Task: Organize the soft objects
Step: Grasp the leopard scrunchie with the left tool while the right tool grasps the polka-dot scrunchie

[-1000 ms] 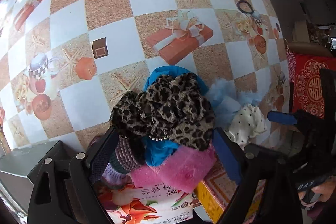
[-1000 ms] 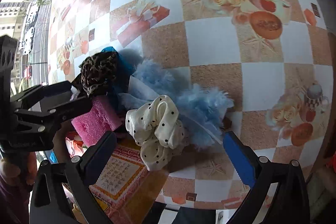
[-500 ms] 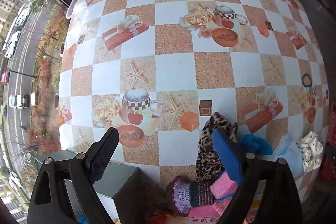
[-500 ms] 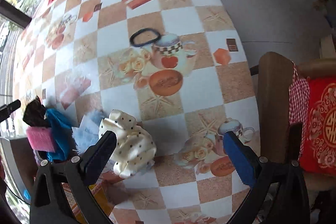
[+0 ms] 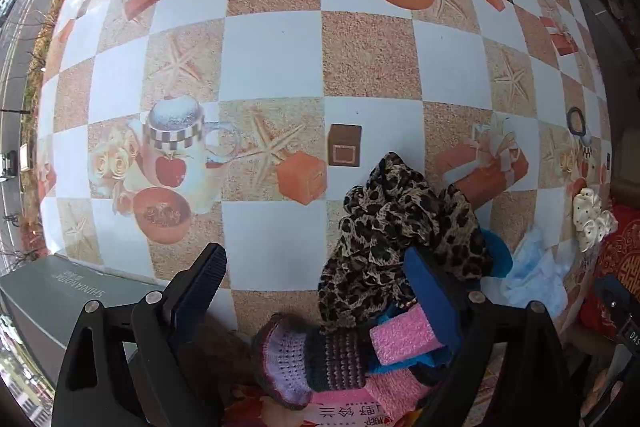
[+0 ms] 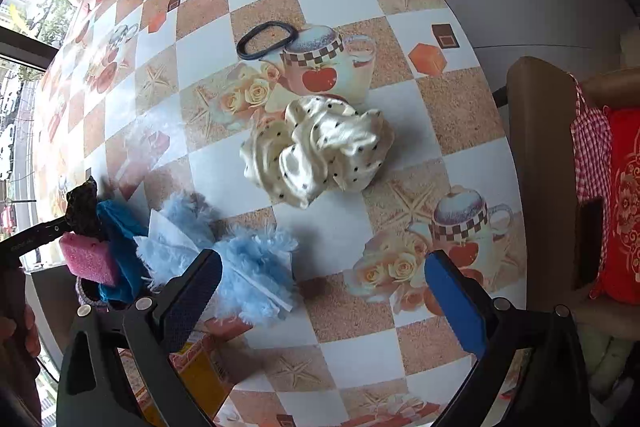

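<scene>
A pile of soft things lies at the table's near edge: a leopard-print scrunchie (image 5: 400, 223), a pink sponge (image 5: 404, 337), a purple knitted piece (image 5: 308, 359) and a blue cloth (image 5: 496, 255). My left gripper (image 5: 316, 291) is open over bare tablecloth, and its right finger (image 5: 432, 287) stands against the leopard scrunchie. A cream polka-dot scrunchie (image 6: 320, 151) lies alone on the table ahead of my open right gripper (image 6: 324, 295). A light blue fluffy piece (image 6: 240, 267) lies by that gripper's left finger (image 6: 192, 291). A black hair tie (image 6: 266, 41) lies farther back.
A grey box (image 5: 60, 303) stands off the table's near left corner. A printed yellow-and-red box (image 6: 200, 367) sits under the pile. A chair with a red cushion (image 6: 624, 203) stands just past the table's right edge. The checked tablecloth (image 5: 272, 59) stretches far back.
My left gripper slid left off the pile, which was between its fingers before. The right gripper drew back; the cream scrunchie, earlier on the fluffy piece, now lies apart.
</scene>
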The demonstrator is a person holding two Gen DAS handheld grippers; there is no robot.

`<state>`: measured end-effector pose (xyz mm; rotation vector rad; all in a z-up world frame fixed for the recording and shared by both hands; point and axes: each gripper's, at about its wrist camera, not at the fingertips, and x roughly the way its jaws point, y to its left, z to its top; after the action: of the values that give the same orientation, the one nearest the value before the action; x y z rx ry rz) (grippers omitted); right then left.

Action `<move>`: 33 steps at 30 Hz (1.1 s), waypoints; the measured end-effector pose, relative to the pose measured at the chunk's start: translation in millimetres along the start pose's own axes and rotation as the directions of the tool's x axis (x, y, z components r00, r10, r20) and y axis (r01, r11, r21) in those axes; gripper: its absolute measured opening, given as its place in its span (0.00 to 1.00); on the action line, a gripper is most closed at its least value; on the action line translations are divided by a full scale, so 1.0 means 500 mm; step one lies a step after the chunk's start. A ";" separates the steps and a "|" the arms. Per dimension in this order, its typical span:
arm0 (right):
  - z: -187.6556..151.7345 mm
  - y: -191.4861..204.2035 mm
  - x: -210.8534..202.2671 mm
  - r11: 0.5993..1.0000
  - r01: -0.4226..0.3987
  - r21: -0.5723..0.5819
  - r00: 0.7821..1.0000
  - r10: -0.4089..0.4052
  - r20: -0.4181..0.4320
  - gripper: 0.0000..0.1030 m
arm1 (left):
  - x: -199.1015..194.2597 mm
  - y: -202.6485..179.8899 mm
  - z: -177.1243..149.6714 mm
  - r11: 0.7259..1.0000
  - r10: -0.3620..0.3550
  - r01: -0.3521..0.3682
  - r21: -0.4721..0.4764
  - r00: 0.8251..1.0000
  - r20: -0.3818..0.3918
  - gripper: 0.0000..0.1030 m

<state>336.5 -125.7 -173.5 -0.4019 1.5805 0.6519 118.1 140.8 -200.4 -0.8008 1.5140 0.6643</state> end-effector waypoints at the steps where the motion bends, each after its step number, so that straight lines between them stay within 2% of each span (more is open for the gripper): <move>1: 0.007 0.001 0.002 1.000 0.002 -0.004 1.000 -0.002 -0.001 0.99 | 0.008 -0.005 0.003 1.000 -0.009 0.009 0.003 1.000 -0.008 0.90; 6: 0.012 0.007 0.014 1.000 -0.004 -0.021 1.000 0.004 -0.021 0.99 | 0.029 0.004 0.025 0.998 0.057 -0.057 -0.038 0.998 0.005 0.90; 10: 0.030 0.001 0.019 1.000 0.000 -0.013 1.000 0.000 -0.006 0.99 | 0.004 0.042 0.044 0.985 0.152 -0.146 -0.091 0.987 0.059 0.90; 11: 0.034 -0.005 0.016 1.000 0.001 -0.005 1.000 -0.001 0.001 0.99 | -0.008 0.053 0.045 0.985 0.139 -0.131 -0.109 0.988 0.070 0.90; 14: 0.047 -0.019 0.015 1.000 -0.019 0.014 1.000 0.018 0.009 0.99 | -0.044 0.078 0.037 0.989 0.023 -0.008 -0.148 0.995 0.099 0.90; 17: 0.064 -0.016 0.028 1.000 -0.022 0.011 1.000 0.022 0.006 0.99 | -0.049 0.071 0.021 0.988 -0.046 0.058 -0.146 0.995 0.083 0.90; 26: 0.124 0.034 0.135 0.999 0.009 -0.033 0.998 -0.011 -0.065 0.99 | 0.043 0.029 0.017 0.981 -0.038 0.037 -0.192 0.999 -0.004 0.90; 31: 0.138 0.058 0.163 0.995 0.063 -0.082 0.995 -0.069 -0.067 0.99 | 0.073 -0.004 0.051 0.985 0.015 -0.014 -0.170 1.000 0.001 0.99; 33: 0.138 0.067 0.169 0.991 0.085 -0.102 0.993 -0.092 -0.072 1.00 | 0.080 -0.014 0.052 0.985 0.031 -0.030 -0.170 1.000 0.004 1.00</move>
<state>360.2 -46.7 -252.4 -0.5740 1.5975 0.6548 138.3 153.4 -242.2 -0.9049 1.4803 0.8269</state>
